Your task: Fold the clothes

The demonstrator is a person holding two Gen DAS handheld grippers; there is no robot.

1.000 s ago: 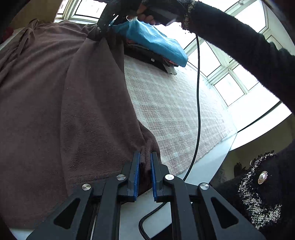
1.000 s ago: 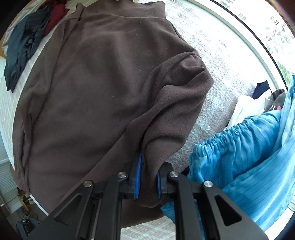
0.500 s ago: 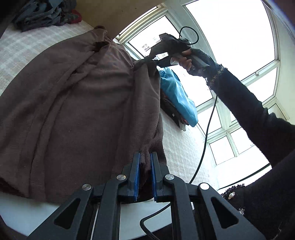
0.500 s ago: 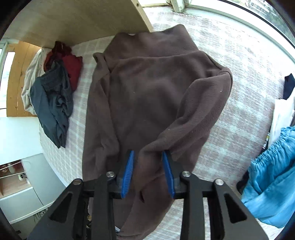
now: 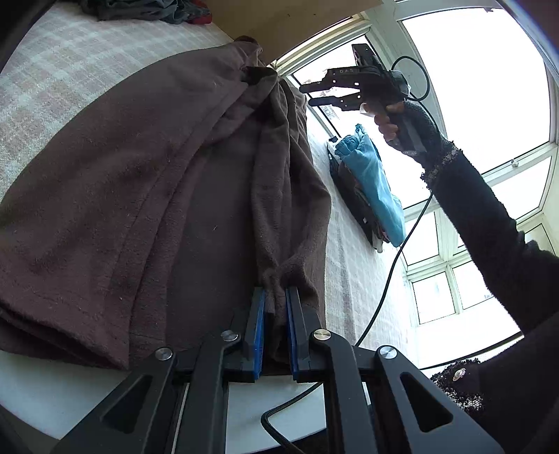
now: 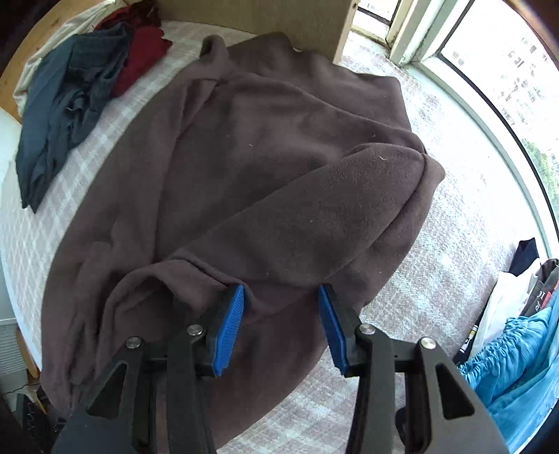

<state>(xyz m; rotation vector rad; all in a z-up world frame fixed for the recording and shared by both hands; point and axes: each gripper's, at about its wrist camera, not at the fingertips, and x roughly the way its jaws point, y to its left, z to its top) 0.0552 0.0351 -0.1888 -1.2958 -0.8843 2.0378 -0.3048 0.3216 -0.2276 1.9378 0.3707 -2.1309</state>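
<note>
A brown fleece sweater point(image 6: 279, 139) lies spread on the checked bedcover point(image 6: 436, 279). One sleeve point(image 6: 314, 216) is folded across its body. My right gripper point(image 6: 281, 290) points down over that sleeve's cuff end. Its jaws are opening, the blue pads stand apart, and the cloth lies loose below them. In the left wrist view the same right gripper point(image 5: 309, 95) hangs in the air with nothing in it, held by a hand in a black sleeve. My left gripper point(image 5: 276, 293) is shut on a bunched fold of the sweater point(image 5: 139, 174) at the bed's near edge.
A pile of dark blue and red clothes point(image 6: 70, 87) lies at the head of the bed by the wooden headboard point(image 6: 279, 14). A folded blue garment point(image 5: 370, 185) tops a stack near the windows. A black cable point(image 5: 391, 272) hangs from the right gripper.
The right gripper has let go of the sleeve, opened, and the sleeve now rests across the sweater's body. The left gripper has rolled and shifted while keeping its hold on the fleece.
</note>
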